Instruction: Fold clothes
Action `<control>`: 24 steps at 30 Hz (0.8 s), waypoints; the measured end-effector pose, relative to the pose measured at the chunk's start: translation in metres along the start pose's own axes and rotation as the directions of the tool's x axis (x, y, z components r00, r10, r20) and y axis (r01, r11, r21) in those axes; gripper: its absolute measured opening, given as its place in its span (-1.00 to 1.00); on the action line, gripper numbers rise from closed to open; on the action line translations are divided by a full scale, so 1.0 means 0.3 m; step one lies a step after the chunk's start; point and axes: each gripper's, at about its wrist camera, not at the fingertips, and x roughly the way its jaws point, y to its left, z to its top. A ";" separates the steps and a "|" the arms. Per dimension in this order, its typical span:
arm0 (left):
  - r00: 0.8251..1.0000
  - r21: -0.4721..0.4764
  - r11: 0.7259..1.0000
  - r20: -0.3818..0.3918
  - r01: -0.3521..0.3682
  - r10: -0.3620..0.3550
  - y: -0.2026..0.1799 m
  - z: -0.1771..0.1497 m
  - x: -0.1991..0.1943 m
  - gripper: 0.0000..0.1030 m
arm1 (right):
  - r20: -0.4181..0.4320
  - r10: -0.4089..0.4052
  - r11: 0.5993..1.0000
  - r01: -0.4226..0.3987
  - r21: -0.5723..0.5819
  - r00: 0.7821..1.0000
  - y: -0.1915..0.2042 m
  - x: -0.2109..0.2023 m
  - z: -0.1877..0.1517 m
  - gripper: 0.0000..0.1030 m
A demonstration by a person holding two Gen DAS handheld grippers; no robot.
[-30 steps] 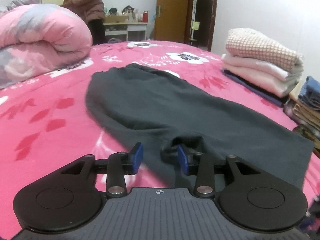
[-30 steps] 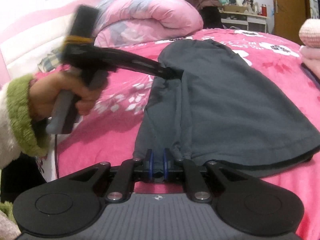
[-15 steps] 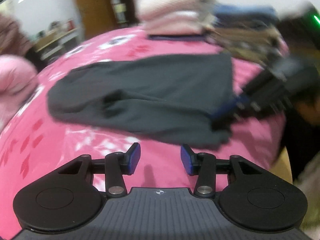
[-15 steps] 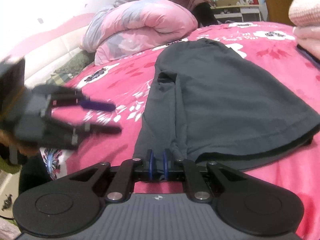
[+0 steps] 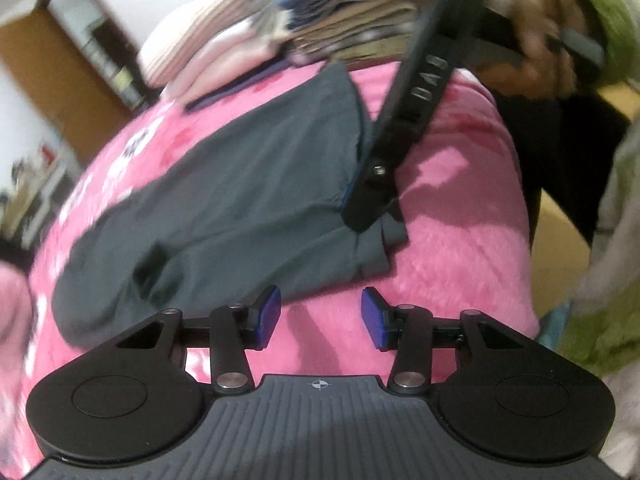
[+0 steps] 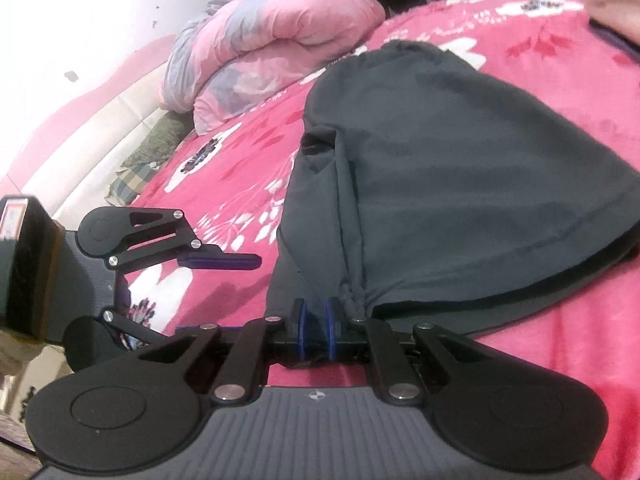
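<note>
The dark garment [image 6: 460,184] lies lengthwise on the bed [image 6: 560,380], away from both. The right hand-held gripper [image 6: 316,330] pinches its near corner; the left hand-held gripper [image 5: 320,316], half-open and empty, hovers beside that edge.

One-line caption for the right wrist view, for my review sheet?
Right gripper pinches the dark grey garment at its near corner on the pink bedspread; left gripper hovers open alongside.

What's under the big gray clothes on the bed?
Under the gray garment you can see the pink flowered bedspread poking out all around. A darker bottom layer peeks out at the near hem. Whatever else lies beneath is covered by the cloth.
</note>
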 end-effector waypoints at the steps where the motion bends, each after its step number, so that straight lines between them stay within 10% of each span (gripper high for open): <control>1: 1.000 0.034 0.999 0.005 0.004 -0.004 -0.005 0.001 0.003 -0.12 | -0.008 0.011 1.000 -0.011 0.015 1.000 -0.009 0.002 0.004 -0.80; 12: 0.985 0.225 0.961 0.027 0.163 -0.173 0.055 0.039 0.069 -0.09 | -0.037 0.136 0.975 -0.127 0.183 0.990 -0.108 0.014 0.038 -0.80; 24: 0.940 0.198 0.927 0.064 0.318 -0.336 0.132 0.057 0.106 -0.26 | 0.182 0.080 0.955 -0.127 0.269 0.980 -0.182 -0.166 -0.009 -0.67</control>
